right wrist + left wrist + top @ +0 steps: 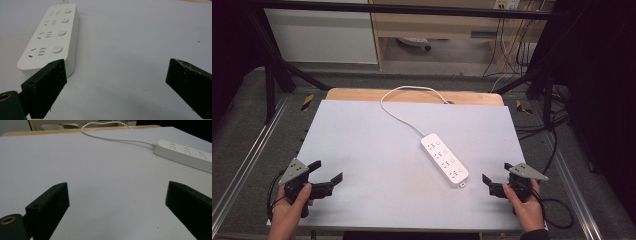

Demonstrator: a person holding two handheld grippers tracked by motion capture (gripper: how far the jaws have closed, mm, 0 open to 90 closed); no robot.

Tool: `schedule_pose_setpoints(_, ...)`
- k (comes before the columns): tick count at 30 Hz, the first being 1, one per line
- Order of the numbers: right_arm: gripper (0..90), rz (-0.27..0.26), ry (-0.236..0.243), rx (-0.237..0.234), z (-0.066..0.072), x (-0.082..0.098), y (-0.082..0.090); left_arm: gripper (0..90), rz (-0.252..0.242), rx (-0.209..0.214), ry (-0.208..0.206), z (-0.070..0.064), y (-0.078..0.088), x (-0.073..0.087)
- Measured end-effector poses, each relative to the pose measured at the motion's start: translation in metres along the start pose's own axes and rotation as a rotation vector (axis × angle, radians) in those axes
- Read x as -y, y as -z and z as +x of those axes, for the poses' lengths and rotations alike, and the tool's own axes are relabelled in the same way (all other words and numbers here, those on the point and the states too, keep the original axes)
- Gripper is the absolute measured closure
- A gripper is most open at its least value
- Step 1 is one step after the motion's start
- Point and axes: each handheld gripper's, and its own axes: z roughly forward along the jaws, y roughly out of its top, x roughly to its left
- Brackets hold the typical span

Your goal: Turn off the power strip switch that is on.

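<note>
While both claws were held wide apart, left claw (326,170) and right claw (495,173) were kept empty; power strip (444,159) was seen mid-tabletop (362,140).

The power strip (186,153) is cut off by the right edge of the left gripper view, so its near end is out of frame. In the right gripper view its far end runs past the top edge, and the left jaw covers its near right corner. The white cable (399,107) passes beyond the far table (362,150) edge; its plug end cannot be traced. In the high view, socket markings are too small to read. Both forearms are cut by the bottom edge.
</note>
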Motion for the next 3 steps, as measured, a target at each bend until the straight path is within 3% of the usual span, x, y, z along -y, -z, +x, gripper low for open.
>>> schedule_pose_setpoints(2, 3.5, 0.022, 0.004, -0.008, 0.0034, -0.0002, -0.007, 4.8, -0.003, 0.0, 0.0, -0.0001, 0.0001, 0.0)
schedule_pose_setpoints(3, 3.9, 0.088, 0.002, 0.029, 0.0047, -0.0008, -0.0127, 4.8, -0.003, 0.0, -0.001, -0.0001, 0.0002, -0.0001)
